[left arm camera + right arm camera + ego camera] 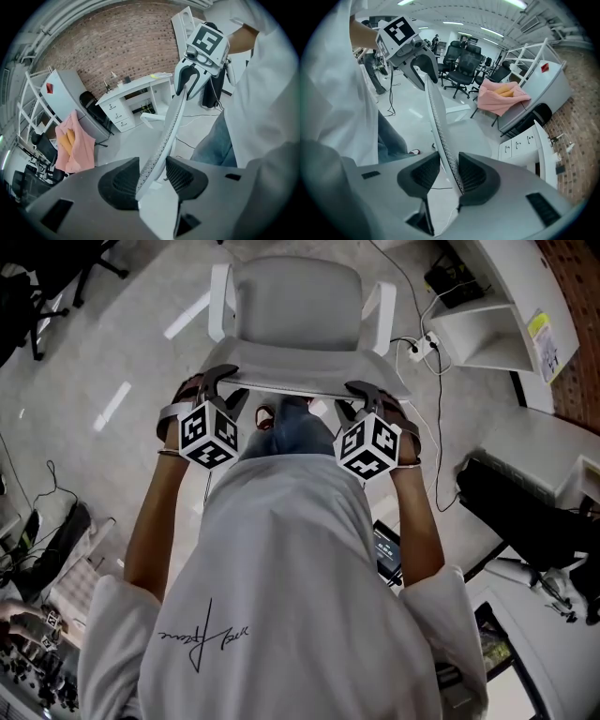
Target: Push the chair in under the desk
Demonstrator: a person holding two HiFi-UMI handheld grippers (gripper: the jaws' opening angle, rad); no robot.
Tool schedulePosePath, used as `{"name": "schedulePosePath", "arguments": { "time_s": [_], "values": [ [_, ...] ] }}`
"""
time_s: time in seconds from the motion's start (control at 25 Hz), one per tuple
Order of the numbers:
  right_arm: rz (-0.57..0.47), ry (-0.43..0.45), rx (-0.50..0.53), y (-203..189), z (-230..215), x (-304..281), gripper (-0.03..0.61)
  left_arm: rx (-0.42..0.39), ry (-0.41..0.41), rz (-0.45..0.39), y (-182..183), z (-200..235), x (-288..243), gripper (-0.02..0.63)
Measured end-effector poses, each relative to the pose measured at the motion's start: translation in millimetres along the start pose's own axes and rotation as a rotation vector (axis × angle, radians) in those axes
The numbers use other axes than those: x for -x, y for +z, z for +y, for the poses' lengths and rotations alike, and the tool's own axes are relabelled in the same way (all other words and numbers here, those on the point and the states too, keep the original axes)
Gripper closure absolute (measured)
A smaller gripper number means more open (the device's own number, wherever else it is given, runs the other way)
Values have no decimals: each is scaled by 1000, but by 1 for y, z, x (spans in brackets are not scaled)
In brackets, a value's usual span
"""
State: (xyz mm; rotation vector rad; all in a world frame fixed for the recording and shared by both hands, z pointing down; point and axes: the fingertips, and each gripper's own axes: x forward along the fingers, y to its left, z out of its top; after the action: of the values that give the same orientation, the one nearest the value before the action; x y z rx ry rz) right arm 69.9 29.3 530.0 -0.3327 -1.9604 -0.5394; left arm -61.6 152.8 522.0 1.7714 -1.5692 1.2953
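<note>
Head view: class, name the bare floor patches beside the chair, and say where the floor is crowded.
Bare floor lies left of the chair, bordered by black chair legs at top left. Right of the chair is crowded: cables and a power strip lie beside the white desk.

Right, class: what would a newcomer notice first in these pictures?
The pale chair backrest, top centre of the head view, with the left gripper and right gripper astride its top edge, jaws closed on it. Then the pink cloth in the right gripper view's background.
</note>
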Motion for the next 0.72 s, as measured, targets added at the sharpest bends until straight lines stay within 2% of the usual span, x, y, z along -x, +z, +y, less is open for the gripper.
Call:
{"name": "schedulePosePath", "arguments": {
  "time_s": [0.72],
  "values": [
    [-19,-55,-88,-33,-32,2,431,-77,-55,-5,44,9,-31,437]
  ]
}}
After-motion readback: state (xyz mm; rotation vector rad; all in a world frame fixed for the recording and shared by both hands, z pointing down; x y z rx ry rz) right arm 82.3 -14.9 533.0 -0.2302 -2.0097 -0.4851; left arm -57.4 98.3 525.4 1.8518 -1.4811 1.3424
